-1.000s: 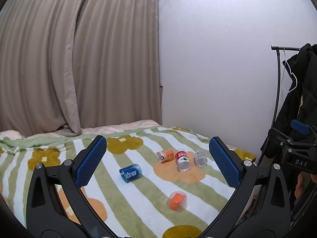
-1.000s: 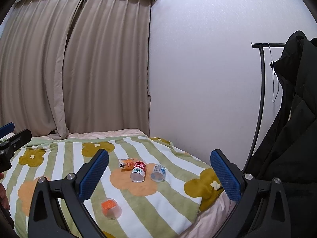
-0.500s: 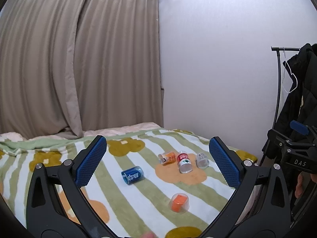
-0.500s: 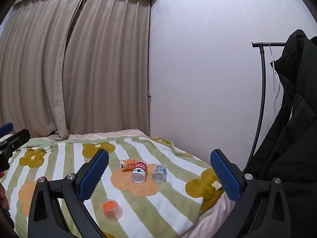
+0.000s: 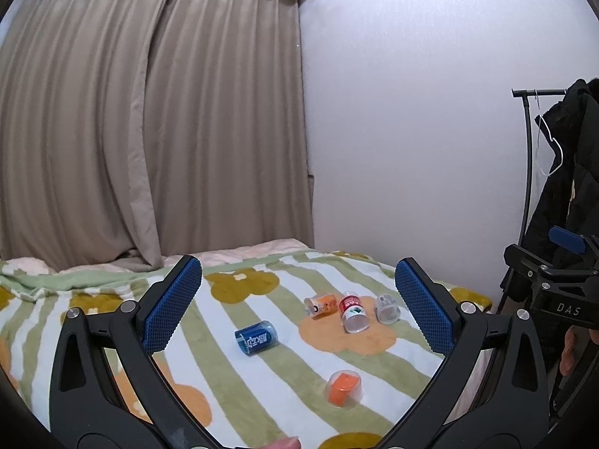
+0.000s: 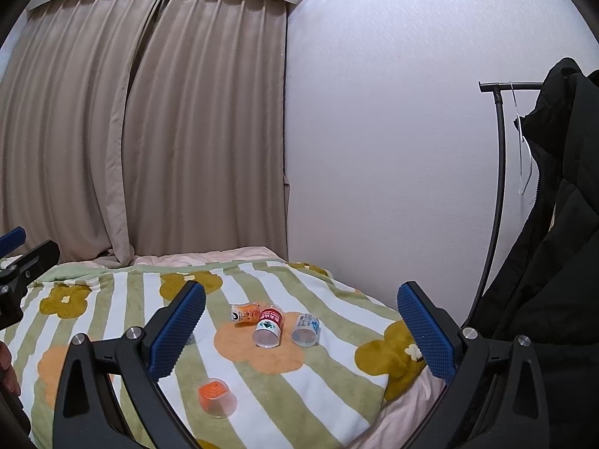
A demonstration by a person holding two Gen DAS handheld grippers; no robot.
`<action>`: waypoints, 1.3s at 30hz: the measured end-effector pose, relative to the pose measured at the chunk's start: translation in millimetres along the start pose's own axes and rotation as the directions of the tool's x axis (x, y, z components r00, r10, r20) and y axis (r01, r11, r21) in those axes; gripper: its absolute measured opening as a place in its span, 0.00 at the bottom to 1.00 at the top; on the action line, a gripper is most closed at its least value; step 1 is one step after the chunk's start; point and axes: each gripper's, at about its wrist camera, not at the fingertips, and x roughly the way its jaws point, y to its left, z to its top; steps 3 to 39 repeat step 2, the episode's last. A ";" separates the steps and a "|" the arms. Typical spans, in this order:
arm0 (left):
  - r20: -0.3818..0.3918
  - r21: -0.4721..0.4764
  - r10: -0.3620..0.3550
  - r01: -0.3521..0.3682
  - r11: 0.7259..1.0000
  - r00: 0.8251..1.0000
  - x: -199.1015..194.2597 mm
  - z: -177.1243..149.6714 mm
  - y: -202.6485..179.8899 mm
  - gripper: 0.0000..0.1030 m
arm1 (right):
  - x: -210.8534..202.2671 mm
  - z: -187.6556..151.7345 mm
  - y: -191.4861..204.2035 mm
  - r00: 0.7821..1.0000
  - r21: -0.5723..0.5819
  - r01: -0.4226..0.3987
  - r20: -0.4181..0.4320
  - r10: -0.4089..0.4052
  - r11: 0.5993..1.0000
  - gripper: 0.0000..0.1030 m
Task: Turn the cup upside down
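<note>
Beige curtains (image 5: 149,112) and a white wall back a bed under a striped flower blanket (image 5: 262,366). Five small cups lie scattered on it, well apart from both grippers. The orange cup (image 5: 342,389) sits nearest; the blue cup (image 5: 256,338) lies on its side. The left gripper (image 5: 295,303) and right gripper (image 6: 299,329) hover wide open and empty, probably lining up an approach.

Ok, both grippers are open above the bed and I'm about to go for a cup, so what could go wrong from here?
1. The striped blanket is soft, so a flipped cup may tip over.
2. The red-label cup lies close to the orange-label cup and the clear cup; open fingers could knock a neighbour.
3. The orange cup sits near the bed's front edge and could roll off if nudged.
</note>
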 end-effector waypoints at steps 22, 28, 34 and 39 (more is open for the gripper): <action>0.006 0.000 -0.002 0.002 1.000 1.000 -1.0 1.0 0.1 1.00 | -0.4 -0.2 0.3 1.000 -0.001 0.003 0.001 -0.003 1.000 0.99; 0.006 0.000 -0.002 0.002 1.000 1.000 -1.0 1.0 0.1 1.00 | -0.4 -0.2 0.3 1.000 -0.001 0.003 0.001 -0.003 1.000 0.99; 0.006 0.000 -0.002 0.002 1.000 1.000 -1.0 1.0 0.1 1.00 | -0.4 -0.2 0.3 1.000 -0.001 0.003 0.001 -0.003 1.000 0.99; 0.006 0.000 -0.002 0.002 1.000 1.000 -1.0 1.0 0.1 1.00 | -0.4 -0.2 0.3 1.000 -0.001 0.003 0.001 -0.003 1.000 0.99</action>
